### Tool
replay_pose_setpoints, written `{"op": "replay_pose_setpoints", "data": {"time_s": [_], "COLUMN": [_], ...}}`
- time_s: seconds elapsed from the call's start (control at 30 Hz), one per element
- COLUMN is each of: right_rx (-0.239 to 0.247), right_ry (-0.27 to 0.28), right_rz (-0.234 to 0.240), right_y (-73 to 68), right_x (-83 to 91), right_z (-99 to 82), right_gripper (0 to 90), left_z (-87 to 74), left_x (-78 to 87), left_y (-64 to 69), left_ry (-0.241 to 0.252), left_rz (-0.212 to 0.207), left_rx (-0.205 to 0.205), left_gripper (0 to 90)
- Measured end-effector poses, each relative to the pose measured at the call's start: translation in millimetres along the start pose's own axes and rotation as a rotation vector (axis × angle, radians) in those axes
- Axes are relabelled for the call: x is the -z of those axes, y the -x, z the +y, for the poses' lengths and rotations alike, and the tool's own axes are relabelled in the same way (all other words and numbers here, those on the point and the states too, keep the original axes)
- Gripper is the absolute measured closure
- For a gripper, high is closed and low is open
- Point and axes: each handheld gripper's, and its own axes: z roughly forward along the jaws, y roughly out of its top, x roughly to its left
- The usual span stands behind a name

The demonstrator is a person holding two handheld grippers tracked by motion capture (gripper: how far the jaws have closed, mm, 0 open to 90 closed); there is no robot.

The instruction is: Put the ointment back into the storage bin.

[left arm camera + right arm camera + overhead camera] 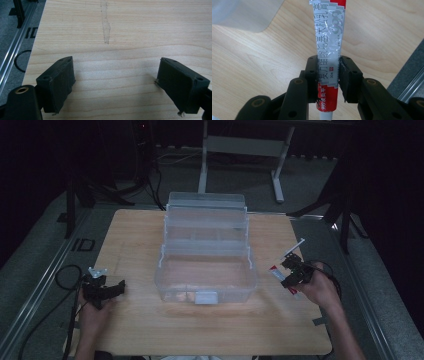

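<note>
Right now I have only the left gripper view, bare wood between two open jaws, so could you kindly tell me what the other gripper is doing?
Observer: The right gripper is shut on a red and silver tube, its jaws pressing the tube's sides.
Operator: Thank you. Is there anything else on the table?
Observer: Yes, a clear plastic box sits in the middle of the table, its lid open and its tiers stepped back.
Operator: And where is the tube relative to that box?
Observer: In the high view it is to the right of the box, held apart from it near the table's right edge.
</note>
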Motion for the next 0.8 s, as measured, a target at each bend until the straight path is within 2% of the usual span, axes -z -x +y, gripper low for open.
{"op": "replay_pose_setpoints", "data": {"time_s": [0.1, 0.27, 0.8], "right_rx": [0.011, 0.072, 0.161], "right_ry": [0.006, 0.006, 0.01], "right_rz": [-0.005, -0.015, -0.032], "right_y": [-0.2, -5.7, -16.6], "right_x": [4.2, 12.3, 28.2], "right_z": [1.8, 5.8, 13.9], "right_gripper": [70.1, 70.1, 70.1], "left_z": [0.0, 0.0, 0.0], "left_x": [0.0, 0.0, -0.1], "left_y": [0.0, 0.0, 0.0], "left_ry": [0.0, 0.0, 0.001], "left_rz": [0.0, 0.0, 0.0], "left_rx": [0.0, 0.0, 0.0], "left_gripper": [15.0, 15.0, 15.0]}}
